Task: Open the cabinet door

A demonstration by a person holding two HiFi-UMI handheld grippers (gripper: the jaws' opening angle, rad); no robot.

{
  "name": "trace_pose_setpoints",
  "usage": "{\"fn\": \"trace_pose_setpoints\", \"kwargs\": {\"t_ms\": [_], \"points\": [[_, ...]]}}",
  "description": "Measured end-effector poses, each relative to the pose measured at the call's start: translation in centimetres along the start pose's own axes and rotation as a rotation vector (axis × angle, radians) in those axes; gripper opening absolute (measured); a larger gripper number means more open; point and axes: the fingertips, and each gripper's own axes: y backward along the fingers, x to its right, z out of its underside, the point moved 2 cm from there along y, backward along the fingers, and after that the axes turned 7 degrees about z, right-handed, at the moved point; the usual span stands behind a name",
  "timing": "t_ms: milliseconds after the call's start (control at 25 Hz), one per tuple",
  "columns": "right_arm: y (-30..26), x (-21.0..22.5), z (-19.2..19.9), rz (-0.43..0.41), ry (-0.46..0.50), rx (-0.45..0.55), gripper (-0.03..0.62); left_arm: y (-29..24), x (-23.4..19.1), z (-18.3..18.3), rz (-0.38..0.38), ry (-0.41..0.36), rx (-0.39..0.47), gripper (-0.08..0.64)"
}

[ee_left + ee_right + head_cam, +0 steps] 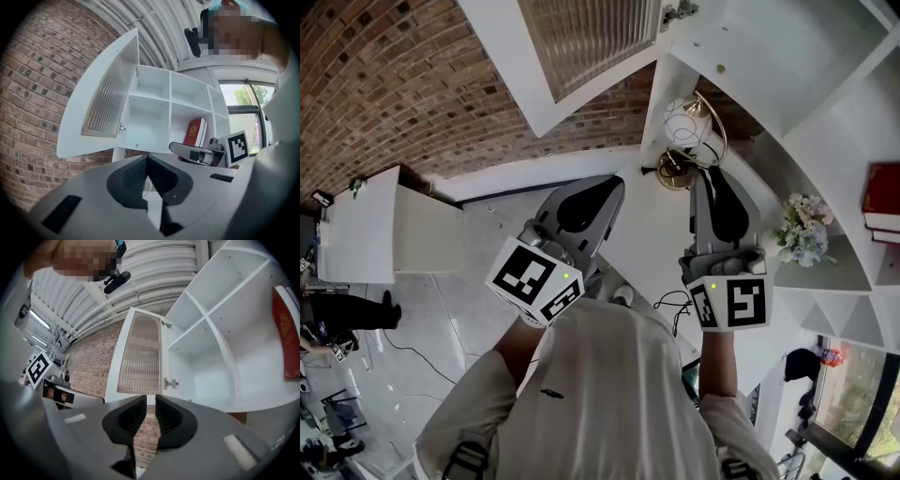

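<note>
R gripper [150,400]: jaws nearly together, narrow slit left btwn pads. Nothing in the slit; brick wall [91,366] shows through it. No hold on anything.
L gripper [147,158]: pad tips appear to meet, though the steep wide-angle view makes contact probable rather than certain. Nothing btwn pads.
Door position: cabinet door [139,355] sits straight ahead of and above the R jaws, apart from them. From the L jaws it lies ahead, up and to the left. Neither gripper touches it.
Door state: swung wide off the cabinet [206,376], its free edge well clear of the front. The compartment it covers is fully exposed and bare.
Door appearance: white frame w/ tall ribbed panel [140,352], translucent, rounded at top. Metal hinge [171,383] on inner edge, just right of the R jaw line. No handle can be made out.
Cabinet interior: white shelves and dividers to the right of the R jaws. Red book [285,333] stands at far right.
Task progress: judged complete, since the door is already open.
Remaining: no opening step left as far as the views show; at most, bring both grippers away.
</note>
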Motion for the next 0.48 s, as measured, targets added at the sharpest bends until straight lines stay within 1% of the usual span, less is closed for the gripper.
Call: {"fn": "trace_pose_setpoints", "kwargs": {"t_ms": [200, 480], "points": [[0.9, 0.3, 0.6, -0.005, -0.020, -0.029, 0.043, 0.4, 0.5, 0.1, -0.013, -0.003, 0.000, 0.009], [2.2, 1.1, 0.9, 0.005, -0.036, -0.054, 0.043, 0.6, 1.1, 0.3, -0.020, -0.006, -0.008, 0.009]]}}
